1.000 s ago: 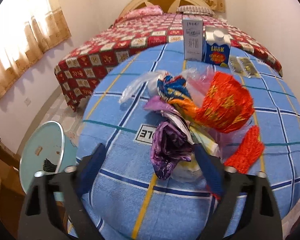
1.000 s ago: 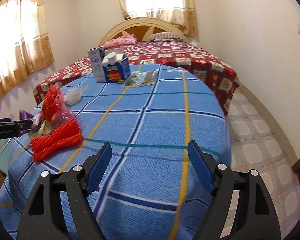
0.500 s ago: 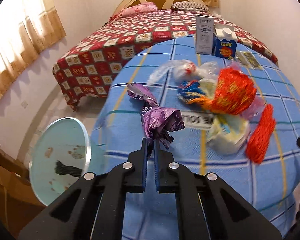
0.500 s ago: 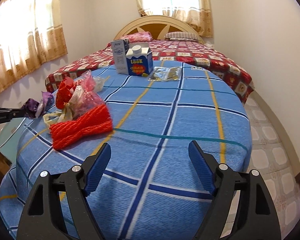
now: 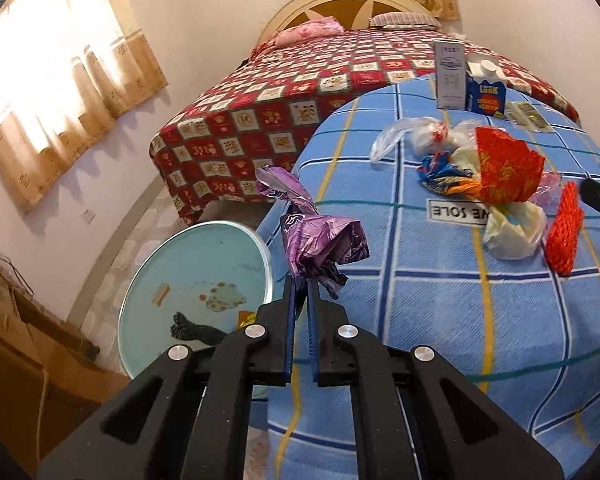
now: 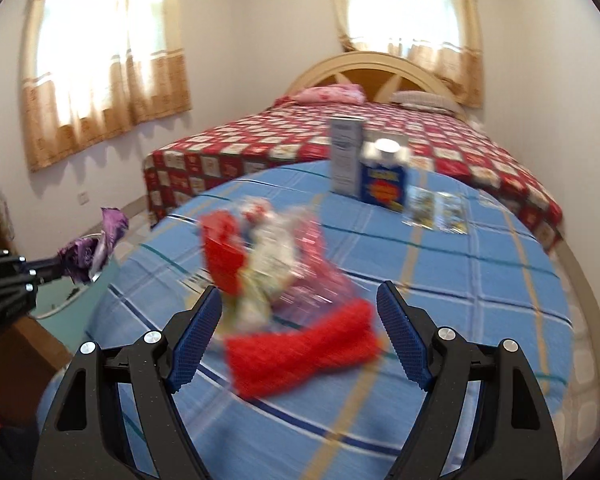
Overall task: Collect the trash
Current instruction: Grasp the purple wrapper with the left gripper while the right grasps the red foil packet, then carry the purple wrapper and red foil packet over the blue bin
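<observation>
One purple wrapper [image 5: 320,240], two cartons [image 5: 485,90], one red net [image 5: 564,236].

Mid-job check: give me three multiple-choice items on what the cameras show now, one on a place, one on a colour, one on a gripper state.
1. Where does the tall grey-white carton stand?
A. on the bed
B. beside the blue milk carton on the table
C. in the bin

2. What colour is the crumpled foil wrapper in the left hand-held gripper?
A. purple
B. green
C. yellow

3. How is the right hand-held gripper?
A. shut on the red mesh net
B. shut, empty
C. open

Key: 1 B, the two cartons stand side by side on the blue checked tablecloth; 2 A, it shows purple in both views; 3 C, its jaws stand wide apart, gripping nothing.
</observation>
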Demonstrator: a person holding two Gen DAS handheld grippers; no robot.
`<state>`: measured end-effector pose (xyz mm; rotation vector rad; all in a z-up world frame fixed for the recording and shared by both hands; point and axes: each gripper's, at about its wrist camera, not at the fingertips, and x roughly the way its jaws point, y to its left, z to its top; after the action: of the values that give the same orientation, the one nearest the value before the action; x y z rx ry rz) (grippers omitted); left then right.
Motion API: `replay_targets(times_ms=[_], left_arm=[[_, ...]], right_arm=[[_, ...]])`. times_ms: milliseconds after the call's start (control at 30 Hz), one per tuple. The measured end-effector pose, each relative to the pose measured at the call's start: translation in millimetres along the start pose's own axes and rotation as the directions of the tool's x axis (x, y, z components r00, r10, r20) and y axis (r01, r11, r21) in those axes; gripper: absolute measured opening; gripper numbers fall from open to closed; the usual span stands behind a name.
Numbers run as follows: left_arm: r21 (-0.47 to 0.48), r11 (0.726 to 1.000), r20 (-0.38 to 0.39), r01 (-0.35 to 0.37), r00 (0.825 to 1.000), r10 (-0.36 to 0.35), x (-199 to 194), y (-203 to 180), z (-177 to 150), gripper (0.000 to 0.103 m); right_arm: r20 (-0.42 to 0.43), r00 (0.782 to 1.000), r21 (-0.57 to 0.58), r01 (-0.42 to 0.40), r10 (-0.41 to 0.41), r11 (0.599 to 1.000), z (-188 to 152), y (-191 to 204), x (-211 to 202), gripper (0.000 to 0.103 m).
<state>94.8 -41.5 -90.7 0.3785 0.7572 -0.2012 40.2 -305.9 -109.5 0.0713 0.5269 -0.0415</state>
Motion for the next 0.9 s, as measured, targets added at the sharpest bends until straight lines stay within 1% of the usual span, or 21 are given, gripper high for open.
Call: replay_targets(times_ms=[33,100,167,200,233,267,300,333,600,700,767,900], left_arm=[[-0.005,1.0,-0.002,-0.004,1.0,0.004,-0.1,4.3,-2.2,0.005],[-0.014,1.0,-0.006,-0.014,1.0,0.014,0.0,13.3,-6.9,0.005],[-0.024,0.999,-0.014,-0.025,1.0,0.025,1.2,21.8,-11.6,0.005],[-0.029,0.999,-0.018,-0.03,0.999,0.029,2.5,26.4,-13.4,0.005],[-0.035,0.999,-0.023,-0.035,0.999,0.034,3.6,31.2,-15.4,0.005],[-0.042,0.998,-0.026,-0.04,0.999,0.039,4.8,35.9,-17.2,0.005],[-0.049,0.998,-0.031,-0.045,0.999,0.044,6.1,40.7,-18.6,0.005],[-0.057,0.997,-0.036,-0.048,0.998,0.046,7.0,45.2,-20.3,0.005],[-0.104,0.991,-0.042,-0.086,0.996,0.082,5.7,77.1,-28.4,0.005],[-0.118,0.988,-0.046,-0.101,0.994,0.096,5.2,87.2,-29.7,0.005],[-0.127,0.986,-0.052,-0.112,0.993,0.106,5.9,93.2,-29.7,0.005],[-0.137,0.981,-0.06,-0.135,0.99,0.128,6.7,103.4,-32.6,0.005]], right_arm=[[-0.01,1.0,-0.014,-0.001,0.001,1.0,5.3,8.0,8.2,0.079],[-0.035,0.999,-0.003,-0.021,0.021,1.0,13.9,17.3,24.5,0.079],[-0.069,0.997,-0.011,-0.023,0.022,1.0,19.2,25.6,38.8,0.078],[-0.082,0.996,-0.015,-0.025,0.024,1.0,21.2,29.2,42.6,0.077],[-0.114,0.993,-0.004,-0.04,0.039,0.999,22.7,30.6,53.4,0.066],[-0.129,0.99,0.002,-0.05,0.05,0.999,23.3,32.9,56.2,0.054],[-0.157,0.985,0.007,-0.076,0.076,0.997,23.6,34.3,61.9,0.02],[-0.162,0.983,0.0,-0.091,0.09,0.996,23.4,37.1,63.2,0.014],[-0.085,0.983,-0.049,-0.165,0.16,0.985,33.1,62.6,48.2,0.012],[-0.055,0.979,-0.086,-0.198,0.194,0.976,41.1,80.3,44.3,0.012],[-0.043,0.973,-0.117,-0.231,0.228,0.966,47.0,94.8,41.9,0.012],[-0.034,0.961,-0.157,-0.276,0.274,0.948,55.4,115.4,44.7,0.012]])
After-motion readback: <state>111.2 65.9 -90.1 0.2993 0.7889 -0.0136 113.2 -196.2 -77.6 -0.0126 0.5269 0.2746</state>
